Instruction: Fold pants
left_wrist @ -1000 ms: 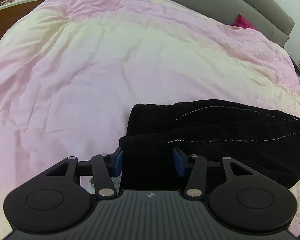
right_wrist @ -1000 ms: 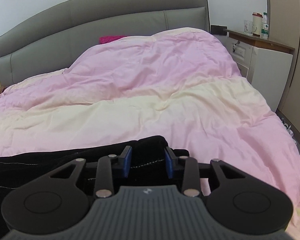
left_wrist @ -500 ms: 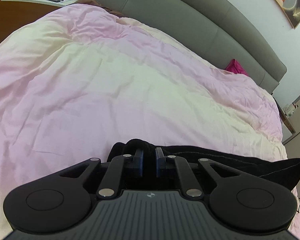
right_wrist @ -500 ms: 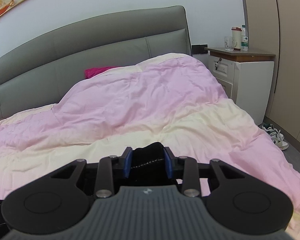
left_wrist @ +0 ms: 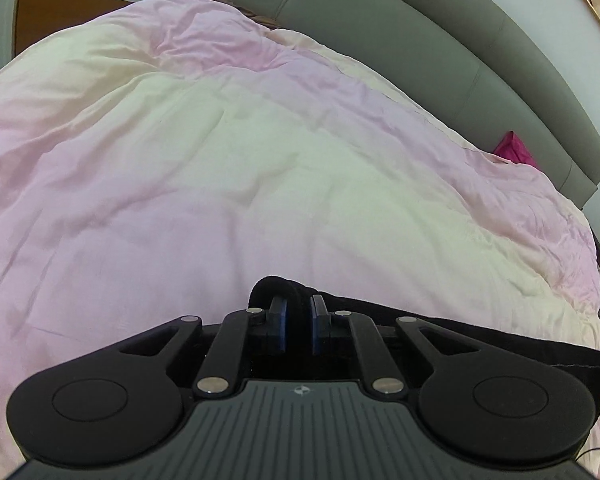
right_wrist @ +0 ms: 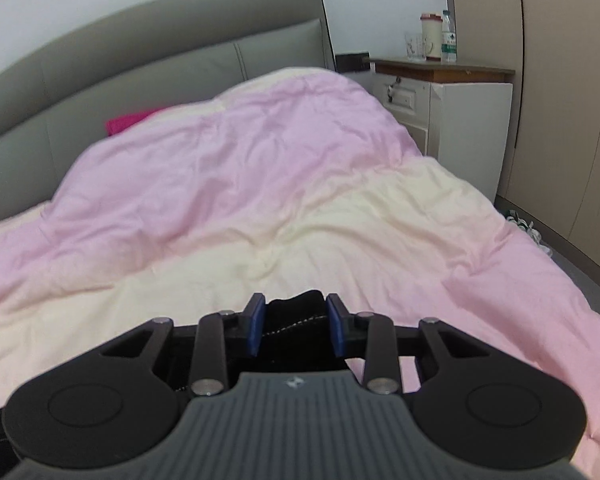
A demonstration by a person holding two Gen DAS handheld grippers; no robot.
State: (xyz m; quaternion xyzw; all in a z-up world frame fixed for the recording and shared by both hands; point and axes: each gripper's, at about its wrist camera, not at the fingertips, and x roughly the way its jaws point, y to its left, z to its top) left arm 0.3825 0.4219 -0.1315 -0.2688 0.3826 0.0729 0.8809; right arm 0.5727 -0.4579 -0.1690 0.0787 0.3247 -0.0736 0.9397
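Pants [left_wrist: 480, 340], black, pinched at both ends: the left gripper [left_wrist: 299, 322] has its jaws nearly together on a bunched fold, the right gripper [right_wrist: 296, 326] has its jaws narrow around a thicker wad with pale stitching. Between them, cloth stretches over the pink-and-cream duvet [left_wrist: 220, 184]. Grey headboard [right_wrist: 140, 64] behind, white nightstand [right_wrist: 460, 120] alongside.

The right gripper [right_wrist: 296, 322] pinches the black pants [right_wrist: 296, 320]. Beyond lies the pink and cream duvet [right_wrist: 260, 208].
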